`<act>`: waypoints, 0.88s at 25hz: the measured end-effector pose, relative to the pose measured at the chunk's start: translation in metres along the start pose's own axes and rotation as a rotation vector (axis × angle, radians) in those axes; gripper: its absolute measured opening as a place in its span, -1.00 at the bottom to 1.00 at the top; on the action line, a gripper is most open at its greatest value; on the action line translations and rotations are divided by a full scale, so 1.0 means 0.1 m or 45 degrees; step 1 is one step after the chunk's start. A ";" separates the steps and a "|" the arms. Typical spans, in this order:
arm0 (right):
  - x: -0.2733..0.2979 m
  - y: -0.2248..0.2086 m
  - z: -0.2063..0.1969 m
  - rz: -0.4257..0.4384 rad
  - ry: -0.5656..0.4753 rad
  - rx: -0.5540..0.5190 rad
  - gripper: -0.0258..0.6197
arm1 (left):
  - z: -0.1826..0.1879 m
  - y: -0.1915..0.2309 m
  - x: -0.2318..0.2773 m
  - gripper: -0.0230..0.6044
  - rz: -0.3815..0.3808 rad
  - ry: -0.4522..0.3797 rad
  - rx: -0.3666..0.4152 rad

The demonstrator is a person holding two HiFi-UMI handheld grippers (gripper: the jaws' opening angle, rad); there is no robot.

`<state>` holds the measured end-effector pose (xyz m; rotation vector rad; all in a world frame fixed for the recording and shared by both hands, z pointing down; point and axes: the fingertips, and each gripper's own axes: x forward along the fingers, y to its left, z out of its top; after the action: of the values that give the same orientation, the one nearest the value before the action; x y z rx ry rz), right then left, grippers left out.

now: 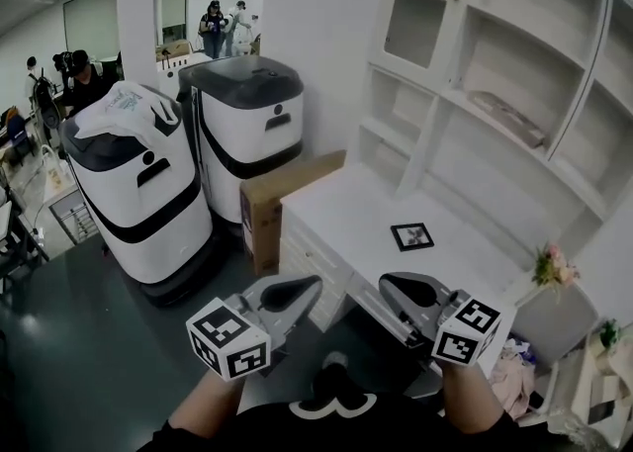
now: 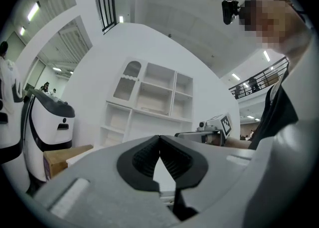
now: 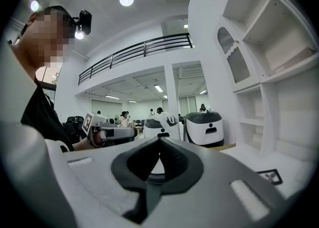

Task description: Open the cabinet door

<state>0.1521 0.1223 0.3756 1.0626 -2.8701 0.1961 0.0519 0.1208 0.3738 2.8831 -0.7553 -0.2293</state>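
A white hutch cabinet (image 1: 514, 94) stands on a white desk (image 1: 336, 213) at the right. Its arched, paned door (image 1: 415, 20) at the upper left is closed; it also shows in the left gripper view (image 2: 127, 81) and the right gripper view (image 3: 234, 57). My left gripper (image 1: 297, 290) and right gripper (image 1: 406, 292) hover side by side in front of the desk's near edge, well short of the door. Both are shut with nothing between the pads, as the left gripper (image 2: 159, 139) and the right gripper (image 3: 159, 142) show in their own views.
Two white and black machines (image 1: 148, 183) (image 1: 252, 124) stand left of the desk, with a cardboard box (image 1: 272, 198) against its side. A small framed picture (image 1: 411, 235) lies on the desktop. Pink flowers (image 1: 554, 267) sit at the right. Several people stand far back.
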 end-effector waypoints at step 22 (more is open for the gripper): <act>0.90 -2.68 1.07 -0.233 -0.120 -0.196 -0.91 | 0.74 1.81 2.35 -0.91 -0.221 -0.065 0.219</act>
<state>0.2558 -0.1529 0.3051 1.3262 -2.7902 -0.0868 0.1545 -0.1597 0.3095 3.1202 -0.5580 -0.2712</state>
